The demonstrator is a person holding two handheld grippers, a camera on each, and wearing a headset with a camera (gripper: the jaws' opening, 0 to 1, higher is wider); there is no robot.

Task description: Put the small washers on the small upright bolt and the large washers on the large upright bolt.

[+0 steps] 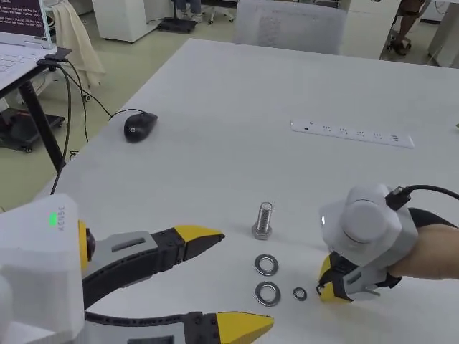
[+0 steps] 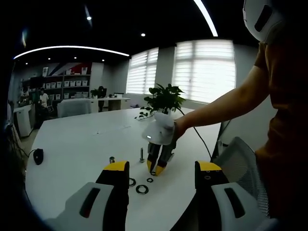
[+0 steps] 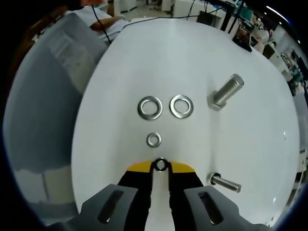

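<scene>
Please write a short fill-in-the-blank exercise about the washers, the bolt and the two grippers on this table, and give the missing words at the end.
1. ___ large washers lie flat on the table.
2. The right gripper is shut on a small washer, and ___ other small washer lies free in front of it.
3. The left gripper has its jaws ___.
4. The large bolt stands ___ on its head, thread pointing up.

Missing words: two; one; open; upright.

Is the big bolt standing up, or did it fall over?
Standing up. The large bolt sits on its head on the table, with its threaded end pointing up.
</scene>
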